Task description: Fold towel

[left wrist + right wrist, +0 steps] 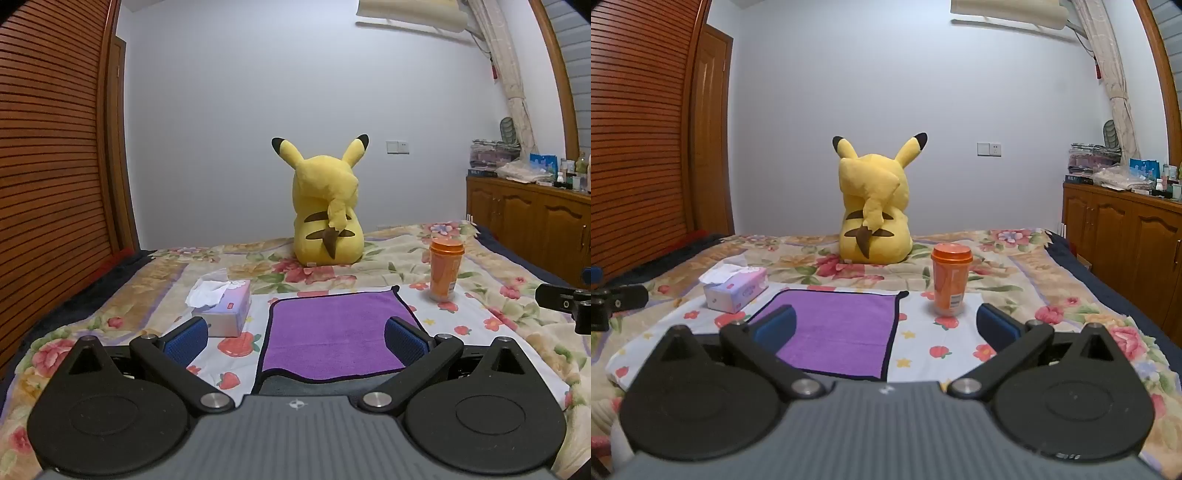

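Purple towel (pixel 332 332) lies flat on the bed (pixel 498 295), near the cup (pixel 446 271). Both hand-held grippers, left (pixel 295 338) and right (pixel 886 328), gape wide, holding nothing. I'd pinch the two near corners evenly, then fold away.

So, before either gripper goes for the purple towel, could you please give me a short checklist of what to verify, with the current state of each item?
1. Left gripper open: ok, jaws spread wide, nothing between them.
2. Right gripper open: ok, also empty.
3. Purple towel lying flat on the bedspread: ok, though its near edge is hidden behind the left gripper's body.
4. Nothing resting on the towel: ok.
5. Orange cup clear of the towel: ok, but it stands upright just beyond the far right corner and could tip.
6. Tissue box clear of the towel: ok, it sits apart on the left.
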A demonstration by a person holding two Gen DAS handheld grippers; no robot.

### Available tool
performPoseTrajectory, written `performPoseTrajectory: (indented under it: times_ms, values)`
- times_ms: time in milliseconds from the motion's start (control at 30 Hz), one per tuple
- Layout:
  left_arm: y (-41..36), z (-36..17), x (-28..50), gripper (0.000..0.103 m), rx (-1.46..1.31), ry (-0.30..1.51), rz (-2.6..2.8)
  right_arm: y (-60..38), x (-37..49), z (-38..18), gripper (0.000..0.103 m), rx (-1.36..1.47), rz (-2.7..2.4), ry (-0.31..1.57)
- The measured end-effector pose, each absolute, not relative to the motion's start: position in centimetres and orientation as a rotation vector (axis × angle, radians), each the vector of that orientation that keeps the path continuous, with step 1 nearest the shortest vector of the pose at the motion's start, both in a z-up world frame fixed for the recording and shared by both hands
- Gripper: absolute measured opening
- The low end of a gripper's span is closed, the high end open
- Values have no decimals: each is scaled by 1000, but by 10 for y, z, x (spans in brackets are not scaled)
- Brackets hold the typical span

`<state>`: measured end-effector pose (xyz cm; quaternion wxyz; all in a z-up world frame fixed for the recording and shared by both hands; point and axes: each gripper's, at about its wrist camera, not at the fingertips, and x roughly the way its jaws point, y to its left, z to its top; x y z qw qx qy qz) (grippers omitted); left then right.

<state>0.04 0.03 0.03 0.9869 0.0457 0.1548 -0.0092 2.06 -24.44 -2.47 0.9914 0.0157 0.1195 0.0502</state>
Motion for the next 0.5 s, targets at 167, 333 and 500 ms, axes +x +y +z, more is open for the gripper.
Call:
performPoseTrajectory:
  times_ms: [167, 333, 500]
  values:
    - [1, 0, 1, 103, 94, 303, -18, -245, 20, -25, 103, 33, 102, 236]
    - [1, 0, 1, 103, 97, 299, -17, -245, 20, -25, 103, 33, 101, 238]
    - [1, 0, 0, 103, 98, 295, -17, -245, 20, -25, 103, 34, 100, 238]
